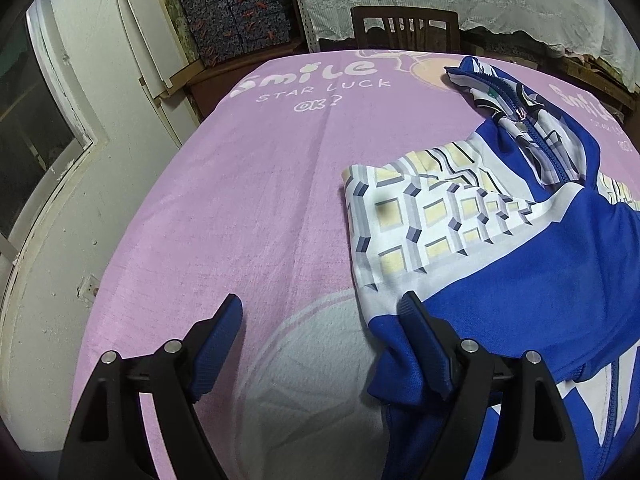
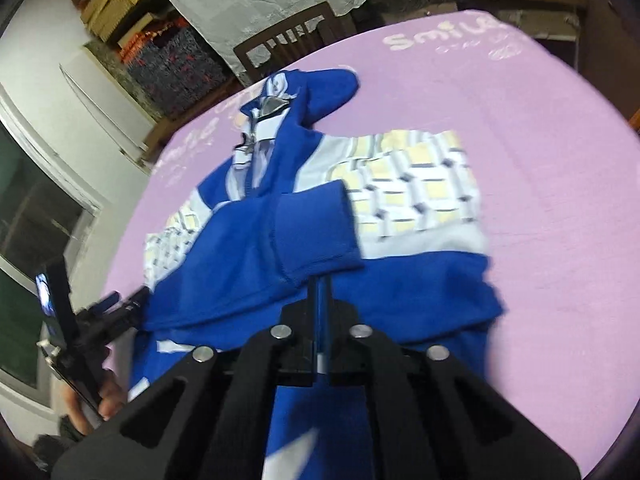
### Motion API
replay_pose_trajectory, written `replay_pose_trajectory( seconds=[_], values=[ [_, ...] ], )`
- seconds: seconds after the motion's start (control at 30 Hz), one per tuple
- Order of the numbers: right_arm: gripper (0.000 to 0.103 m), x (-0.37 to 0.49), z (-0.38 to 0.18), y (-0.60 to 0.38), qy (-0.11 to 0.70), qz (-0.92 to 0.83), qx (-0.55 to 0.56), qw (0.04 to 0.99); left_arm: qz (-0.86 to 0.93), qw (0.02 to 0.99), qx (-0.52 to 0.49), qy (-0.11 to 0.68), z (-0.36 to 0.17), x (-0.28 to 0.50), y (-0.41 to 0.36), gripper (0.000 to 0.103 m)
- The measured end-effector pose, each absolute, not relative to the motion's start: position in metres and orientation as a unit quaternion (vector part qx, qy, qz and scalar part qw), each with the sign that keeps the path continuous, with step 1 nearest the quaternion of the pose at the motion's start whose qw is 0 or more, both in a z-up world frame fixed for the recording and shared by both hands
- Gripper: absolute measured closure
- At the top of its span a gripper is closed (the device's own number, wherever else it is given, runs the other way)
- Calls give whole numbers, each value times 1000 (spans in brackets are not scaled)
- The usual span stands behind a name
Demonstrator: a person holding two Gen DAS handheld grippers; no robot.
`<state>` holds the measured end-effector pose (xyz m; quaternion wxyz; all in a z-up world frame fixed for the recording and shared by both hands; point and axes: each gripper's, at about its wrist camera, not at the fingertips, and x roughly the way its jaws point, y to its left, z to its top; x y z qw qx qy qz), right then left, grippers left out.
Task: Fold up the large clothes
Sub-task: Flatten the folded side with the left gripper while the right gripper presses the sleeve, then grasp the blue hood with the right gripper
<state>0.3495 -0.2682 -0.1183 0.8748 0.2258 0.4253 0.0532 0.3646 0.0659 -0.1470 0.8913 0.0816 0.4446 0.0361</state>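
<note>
Right hand-held gripper (image 2: 320,280) pinching blue cuff (image 2: 316,232) of jacket (image 2: 400,296).
Jacket spread zip-up on pink-covered desk (image 1: 240,200); left hand-held gripper (image 1: 322,316) spread wide at jacket's edge, one finger (image 1: 424,344) against blue fabric. Chair (image 1: 404,28) beyond.

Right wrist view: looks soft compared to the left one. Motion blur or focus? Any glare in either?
Right wrist view: smeared along edges, like motion blur; the jacket cuff and the cloth lettering streak, while the right gripper stays sharp. Left wrist view: crisp, the jacket's block print and the lettering read clearly. Both show strong fisheye bending and dark corners. No glare in either; lighting is flat with soft shadows.
</note>
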Motion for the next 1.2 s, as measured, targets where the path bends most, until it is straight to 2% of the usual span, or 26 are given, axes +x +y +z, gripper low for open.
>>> replay_pose_trajectory(
  seconds=[0.07, 0.23, 0.27, 0.3, 0.33, 0.4, 0.5, 0.6, 0.77, 0.8, 0.9, 1.07, 1.2],
  values=[
    [51, 348, -115, -278, 412, 47, 238, 878, 32, 892, 68, 446, -145, 363, 69, 21],
    [50, 376, -117, -280, 409, 50, 245, 878, 22, 893, 56, 446, -144, 363, 70, 21],
    [52, 384, -121, -277, 416, 49, 239, 876, 23, 892, 58, 447, -145, 364, 70, 21],
    [73, 390, -127, -274, 423, 52, 236, 873, 22, 892, 58, 447, -146, 364, 70, 21],
    [85, 391, -131, -273, 427, 61, 239, 870, 24, 892, 58, 448, -146, 365, 71, 21],
    [94, 380, -126, -273, 415, 72, 247, 872, 23, 891, 54, 451, -146, 366, 73, 21],
    [95, 359, -115, -277, 399, 67, 229, 885, 23, 889, 57, 454, -147, 367, 72, 21],
    [98, 360, -137, -284, 443, 38, 222, 868, 29, 891, 76, 447, -148, 365, 66, 20],
    [98, 359, -140, -292, 446, 19, 225, 866, 37, 893, 74, 442, -147, 363, 69, 17],
    [95, 355, -137, -295, 441, 16, 235, 866, 37, 894, 69, 440, -145, 362, 71, 17],
    [95, 345, -117, -301, 404, 25, 255, 878, 35, 906, 55, 418, -126, 356, 72, 19],
    [96, 362, -89, -267, 397, 98, 239, 881, -57, 909, 49, 409, -102, 356, 28, 18],
    [96, 390, -95, -226, 424, 165, 246, 856, -108, 900, 63, 417, -109, 365, -17, 18]
  ],
)
